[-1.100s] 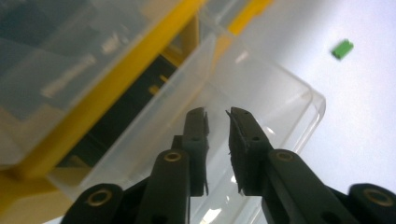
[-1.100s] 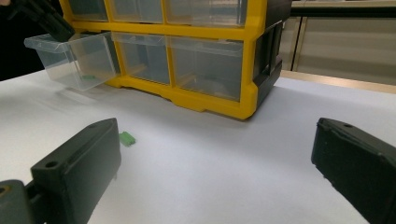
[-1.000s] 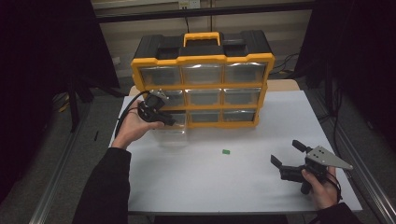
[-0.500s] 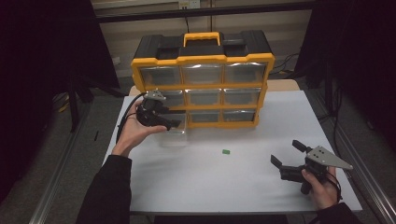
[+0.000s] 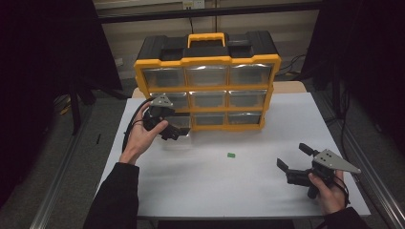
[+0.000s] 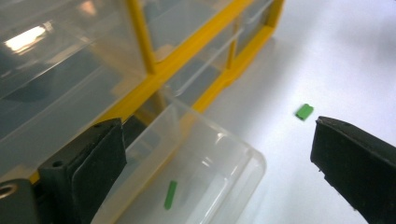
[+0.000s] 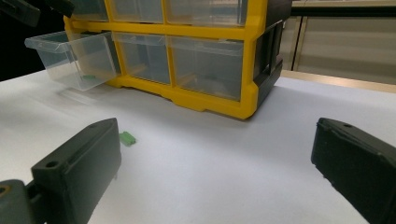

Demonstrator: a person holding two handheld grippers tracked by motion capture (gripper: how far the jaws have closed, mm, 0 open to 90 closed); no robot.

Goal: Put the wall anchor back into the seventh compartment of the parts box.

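White tabletop (image 5: 205,181) bears yellow organizer (image 5: 207,81) amid dark surroundings.

A darkened lab or test workshop: a bare white table (image 5: 200,186) stands between black curtains (image 5: 45,52), with a wall socket (image 5: 189,4) and cables (image 5: 291,64) behind. On it sits a yellow-and-black parts organiser (image 5: 207,81) with clear drawers. A metal rail (image 5: 59,186) runs along the floor.
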